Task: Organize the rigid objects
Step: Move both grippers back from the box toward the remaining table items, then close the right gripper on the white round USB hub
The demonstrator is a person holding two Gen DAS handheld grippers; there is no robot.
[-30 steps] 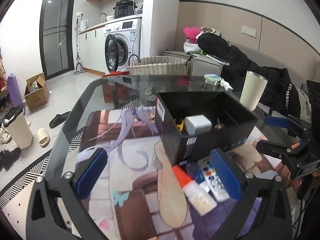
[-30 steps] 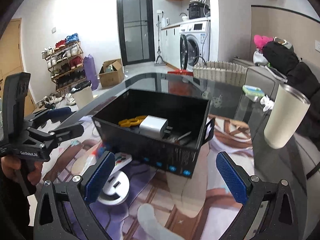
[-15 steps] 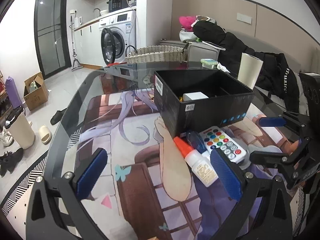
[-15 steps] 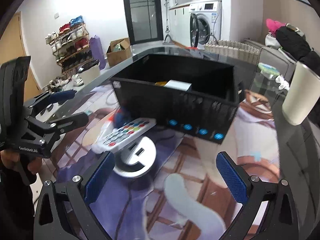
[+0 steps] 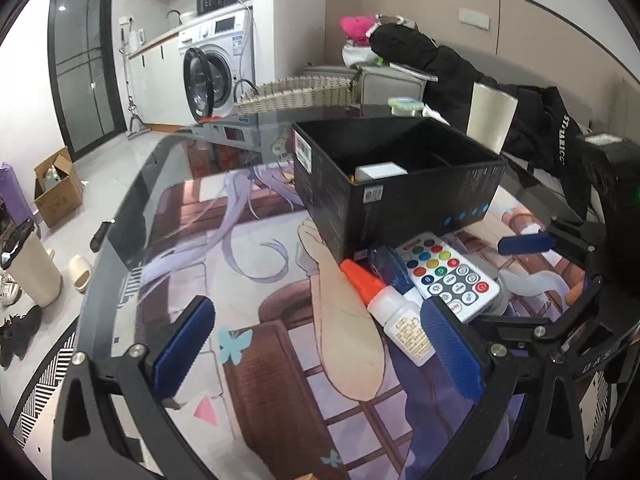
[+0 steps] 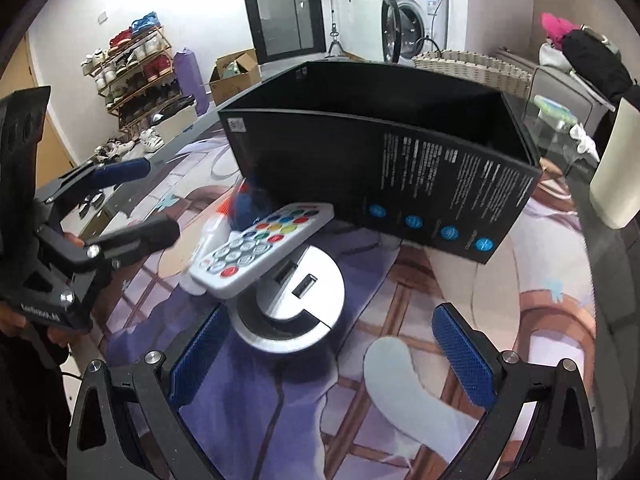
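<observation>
looming larger than a second ago, the black box (image 6: 384,168) has the remote (image 6: 264,248) just before it. both grippers, left (image 5: 316,356) and right (image 6: 332,356), stay spread wide, holding nothing.

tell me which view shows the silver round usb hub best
The right wrist view: the silver hub lies open to it, ports and round rim visible under the remote. The left wrist view shows only a sliver of it behind the remote.

On the black jacket (image 5: 556,136) beyond my table I read white lettering "STARICC", possibly cut off, while the print on the black box (image 6: 448,184) and the label on the glue bottle (image 5: 404,324) are too small to read.
</observation>
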